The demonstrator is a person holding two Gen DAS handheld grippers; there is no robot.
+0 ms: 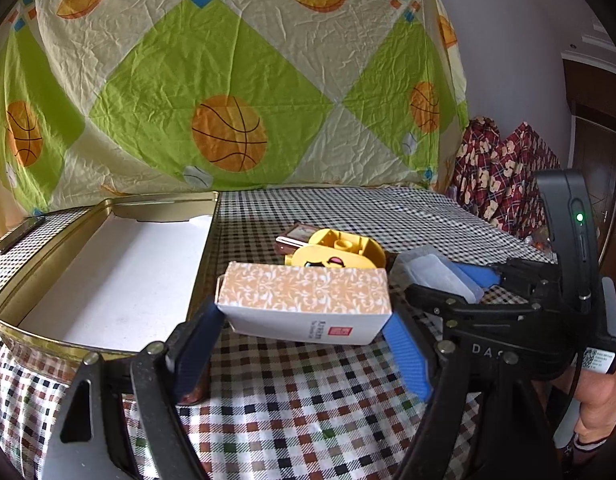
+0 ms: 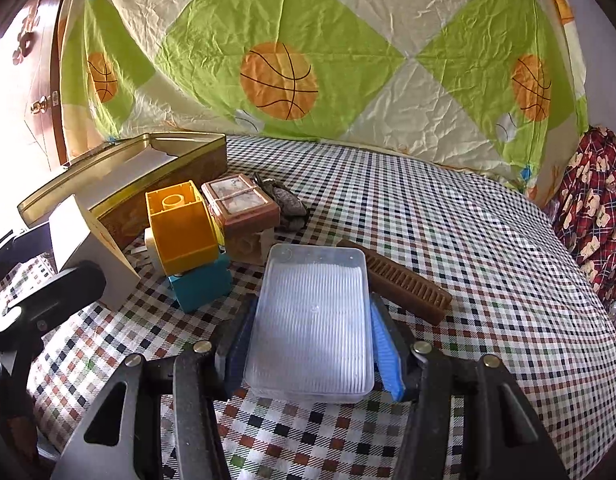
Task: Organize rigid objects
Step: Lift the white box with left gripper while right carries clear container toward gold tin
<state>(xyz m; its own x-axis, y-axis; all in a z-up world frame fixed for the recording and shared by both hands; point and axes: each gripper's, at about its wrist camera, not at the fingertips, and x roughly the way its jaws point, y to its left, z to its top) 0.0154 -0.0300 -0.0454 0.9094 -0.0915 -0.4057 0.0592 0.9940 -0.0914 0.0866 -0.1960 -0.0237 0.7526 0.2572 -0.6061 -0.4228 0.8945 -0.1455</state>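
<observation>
My left gripper (image 1: 301, 320) is shut on a white box with an orange patterned top (image 1: 303, 292), one pad on each end, and holds it just above the checked cloth beside an open gold tin (image 1: 39, 334). In the right wrist view the same box (image 2: 83, 240) shows at far left. My right gripper (image 2: 312, 316) is shut on a clear ribbed plastic box (image 2: 312, 272), its blue pads pressed on the long sides. In the left wrist view that clear box (image 1: 436, 276) lies to the right of the patterned box.
A yellow block (image 2: 179, 228) lies on a teal block (image 2: 201, 284), beside a small brown framed box (image 2: 239, 200). A brown comb-like bar (image 2: 408, 288) lies right of the clear box. A dark flat object (image 1: 19, 234) lies left of the tin. A hanging sheet backs the table.
</observation>
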